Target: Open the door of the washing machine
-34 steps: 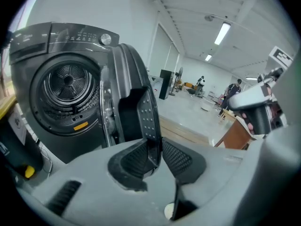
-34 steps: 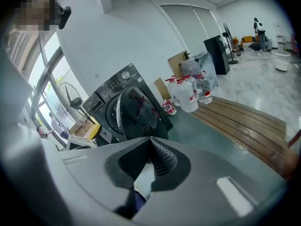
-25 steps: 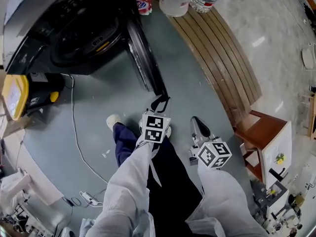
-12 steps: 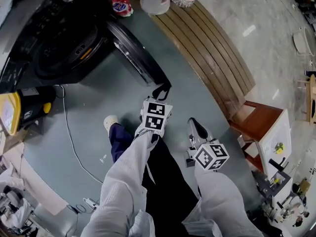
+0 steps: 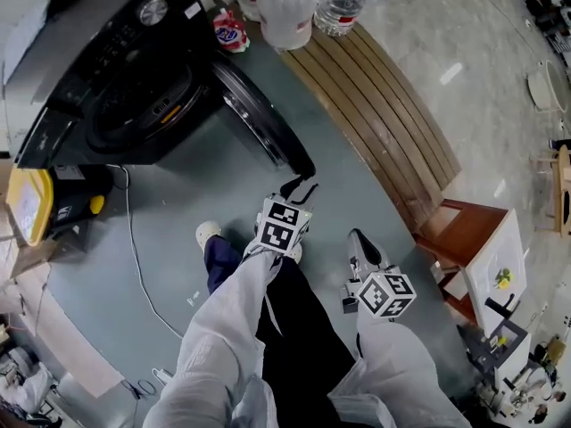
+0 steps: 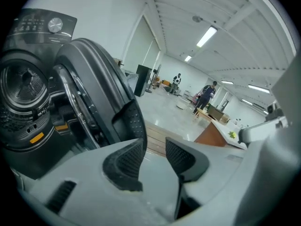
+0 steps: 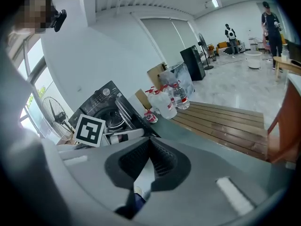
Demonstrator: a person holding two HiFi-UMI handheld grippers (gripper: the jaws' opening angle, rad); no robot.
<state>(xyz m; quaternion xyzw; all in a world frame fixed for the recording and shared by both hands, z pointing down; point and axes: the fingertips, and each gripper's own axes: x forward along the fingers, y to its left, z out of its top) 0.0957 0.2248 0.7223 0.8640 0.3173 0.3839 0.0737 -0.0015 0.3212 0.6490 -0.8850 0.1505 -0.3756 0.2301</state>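
Note:
The black washing machine (image 5: 116, 69) stands at the upper left, its drum showing. Its round door (image 5: 259, 119) is swung out toward me. My left gripper (image 5: 301, 184) is at the door's free edge. In the left gripper view its jaws are opening and the gap between the pads (image 6: 124, 161) is bare. The door (image 6: 89, 88) rises just ahead of the left finger. My right gripper (image 5: 359, 237) hangs to the right, away from the machine. Its fingertips (image 7: 155, 161) meet with nothing held.
A slatted wooden platform (image 5: 384, 105) runs along the right of the door, with water bottles and jugs (image 5: 285, 7) at its far end. A brown cabinet (image 5: 464, 239) stands at the right. A white cable (image 5: 134, 248) crosses the floor, beside my legs and shoe (image 5: 207, 233).
The door has swung a little wider with my left gripper at its edge, and the left jaws have spread apart. Both grippers have drifted back toward me.

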